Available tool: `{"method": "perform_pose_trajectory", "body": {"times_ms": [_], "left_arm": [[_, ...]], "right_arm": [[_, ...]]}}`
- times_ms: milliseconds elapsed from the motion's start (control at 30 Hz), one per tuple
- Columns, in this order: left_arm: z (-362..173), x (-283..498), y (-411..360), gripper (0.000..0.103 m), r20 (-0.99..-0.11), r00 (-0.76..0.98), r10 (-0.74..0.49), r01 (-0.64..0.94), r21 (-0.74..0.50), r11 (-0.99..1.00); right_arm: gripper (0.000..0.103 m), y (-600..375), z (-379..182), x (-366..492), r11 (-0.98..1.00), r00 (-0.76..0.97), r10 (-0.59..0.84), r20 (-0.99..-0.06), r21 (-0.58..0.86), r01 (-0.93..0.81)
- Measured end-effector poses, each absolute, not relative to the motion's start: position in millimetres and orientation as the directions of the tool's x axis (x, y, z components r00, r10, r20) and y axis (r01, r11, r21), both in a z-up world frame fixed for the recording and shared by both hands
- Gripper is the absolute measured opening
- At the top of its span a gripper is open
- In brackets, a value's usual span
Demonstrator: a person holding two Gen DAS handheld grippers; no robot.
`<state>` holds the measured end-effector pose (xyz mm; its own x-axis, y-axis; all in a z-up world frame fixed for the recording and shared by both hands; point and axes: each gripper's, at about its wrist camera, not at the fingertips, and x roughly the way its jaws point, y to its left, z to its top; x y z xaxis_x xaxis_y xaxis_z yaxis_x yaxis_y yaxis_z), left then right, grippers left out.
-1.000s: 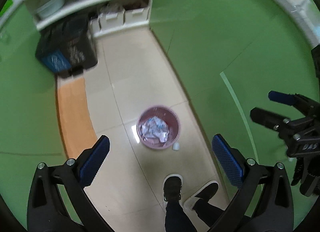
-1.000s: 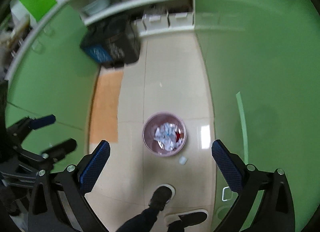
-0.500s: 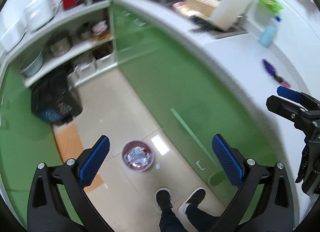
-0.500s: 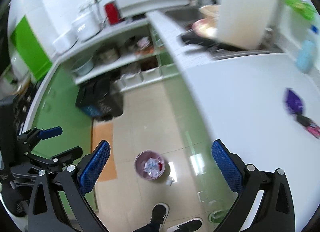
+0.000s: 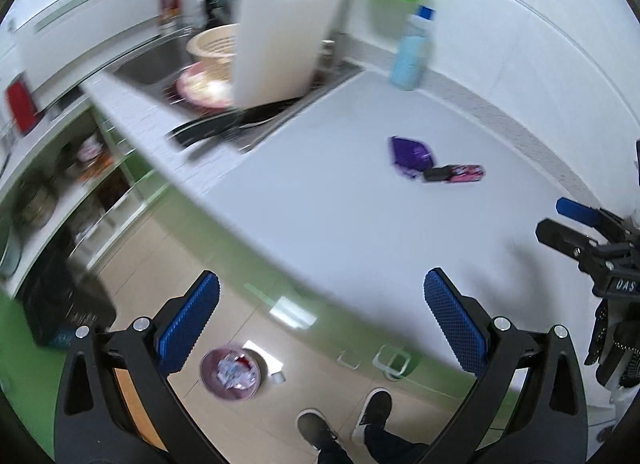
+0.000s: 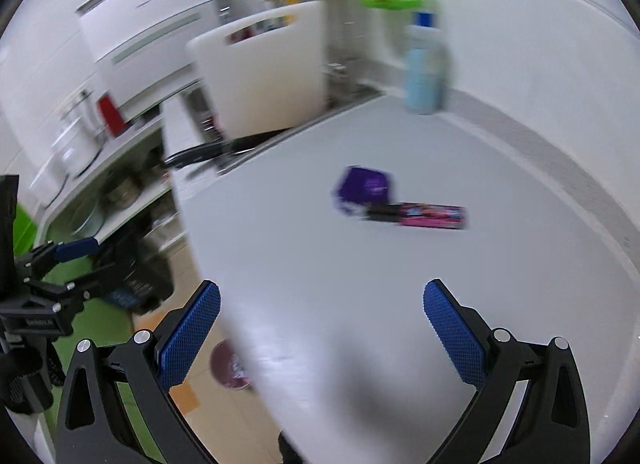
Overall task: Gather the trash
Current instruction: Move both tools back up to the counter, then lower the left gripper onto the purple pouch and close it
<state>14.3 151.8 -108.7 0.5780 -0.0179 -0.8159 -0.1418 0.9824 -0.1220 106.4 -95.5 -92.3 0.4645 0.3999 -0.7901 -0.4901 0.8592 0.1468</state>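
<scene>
We see a broad, smooth white countertop [image 6: 360, 284] filling most of both views, with a white plastic cutting board [image 5: 280, 36] standing upright at the sink on its far left. On the tiled floor below, near left, sits a round pink plastic waste bin [image 5: 231, 374] holding crumpled paper. Our left gripper [image 5: 320, 320] and right gripper [image 6: 320, 328], both black-framed with blue textured pads, are spread wide and hold nothing, touching nothing. Mid-counter lies a crumpled purple foil wrapper [image 6: 364, 188], and touching its near-right edge a slim pink-and-black printed wrapper [image 6: 424, 216], its long axis running left to right across the counter.
</scene>
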Motion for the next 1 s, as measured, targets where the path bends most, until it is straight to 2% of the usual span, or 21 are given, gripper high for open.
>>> {"method": "perform_pose_trajectory", "body": {"times_ms": [200, 500, 1000], "left_arm": [[-110.3, 86.9, 118.8, 0.100, -0.823, 0.563, -0.072, -0.058, -0.126, 0.990], [-137.3, 189.9, 67.9, 0.100, -0.853, 0.515, -0.087, -0.004, -0.104, 0.995], [-199.0, 286.2, 24.2, 0.100, -0.907, 0.419, -0.026, 0.002, -0.027, 1.000]], "right_arm": [[0.097, -148.7, -94.6, 129.4, 0.898, 0.490, 0.359, -0.794, 0.152, -0.412], [0.097, -197.6, -114.6, 155.5, 0.923, 0.470, 0.321, -0.822, 0.160, -0.351], [0.097, -244.2, -138.5, 191.7, 0.931, 0.431, 0.312, -0.847, 0.180, -0.319]]}}
